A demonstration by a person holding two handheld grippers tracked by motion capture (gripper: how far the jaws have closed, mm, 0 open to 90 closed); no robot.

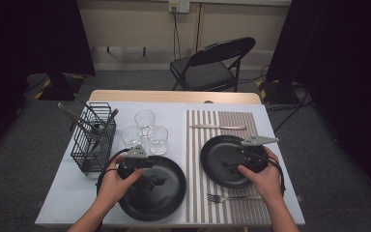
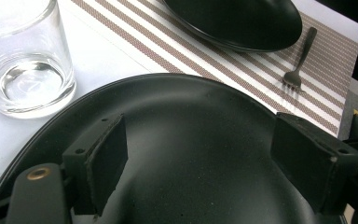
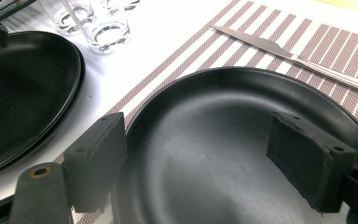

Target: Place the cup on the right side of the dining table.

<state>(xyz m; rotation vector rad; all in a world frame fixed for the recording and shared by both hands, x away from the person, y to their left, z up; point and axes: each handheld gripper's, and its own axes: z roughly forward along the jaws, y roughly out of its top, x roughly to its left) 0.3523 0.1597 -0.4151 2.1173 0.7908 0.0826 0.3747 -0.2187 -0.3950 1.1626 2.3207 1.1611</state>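
Currently, the left gripper (image 1: pixel 155 181) hovers over the large round black plate (image 1: pixel 171 193) on the white tabletop (image 1: pixel 67 179), jaws spread wide with nothing between them. The right gripper (image 1: pixel 228 166) sits over the smaller round black plate (image 1: pixel 217 147) on the brown-striped placemat (image 1: pixel 232 208), jaws equally wide and empty. Three clear drinking glasses (image 1: pixel 147 131) stand just beyond the large plate; a metal fork (image 1: pixel 232 197) lies near the smaller plate.

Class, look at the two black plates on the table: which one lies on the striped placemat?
The smaller black plate under the right gripper lies on the striped placemat. The larger black plate, under the left gripper, lies on the bare white table.
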